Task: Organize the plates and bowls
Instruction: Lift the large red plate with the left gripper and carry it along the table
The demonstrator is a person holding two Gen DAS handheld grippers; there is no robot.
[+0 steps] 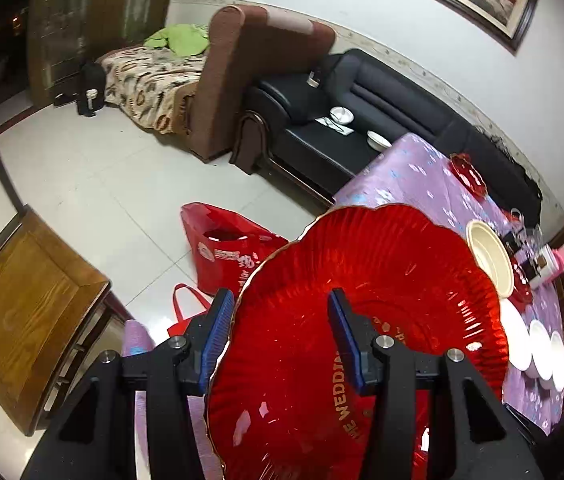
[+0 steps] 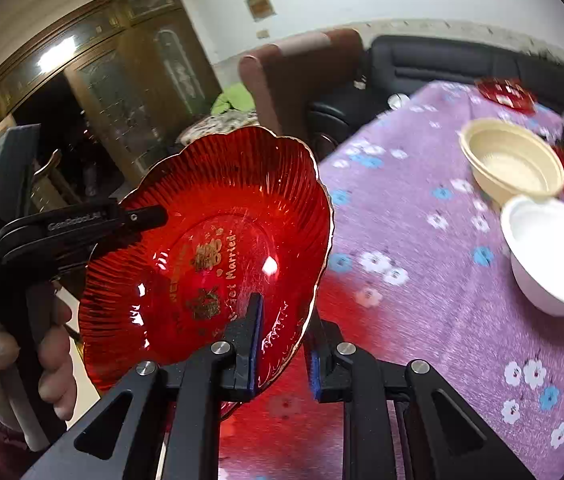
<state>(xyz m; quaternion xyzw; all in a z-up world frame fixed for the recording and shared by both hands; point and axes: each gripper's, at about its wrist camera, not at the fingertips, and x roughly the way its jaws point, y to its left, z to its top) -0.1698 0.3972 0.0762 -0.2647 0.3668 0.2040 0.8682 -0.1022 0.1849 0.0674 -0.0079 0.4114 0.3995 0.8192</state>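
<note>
A red scalloped glass plate (image 1: 382, 280) with gold lettering is held in the air at the near edge of the table, tilted. My left gripper (image 1: 277, 336) straddles its rim with jaws wide apart, pads (image 1: 217, 332) on either side. My right gripper (image 2: 284, 344) has its jaws close around the plate's near rim (image 2: 209, 248). The left gripper (image 2: 81, 224) shows at the plate's far left rim in the right wrist view. A cream bowl (image 2: 514, 160) and a white bowl (image 2: 554, 248) stand on the table at right.
The table has a purple flowered cloth (image 2: 422, 280). More red plates (image 2: 506, 94) lie at its far side, white bowls (image 1: 538, 344) in a row. A red bag (image 1: 225, 248) stands on the floor, a wooden chair (image 1: 25, 312) left, a black sofa (image 1: 342, 120) behind.
</note>
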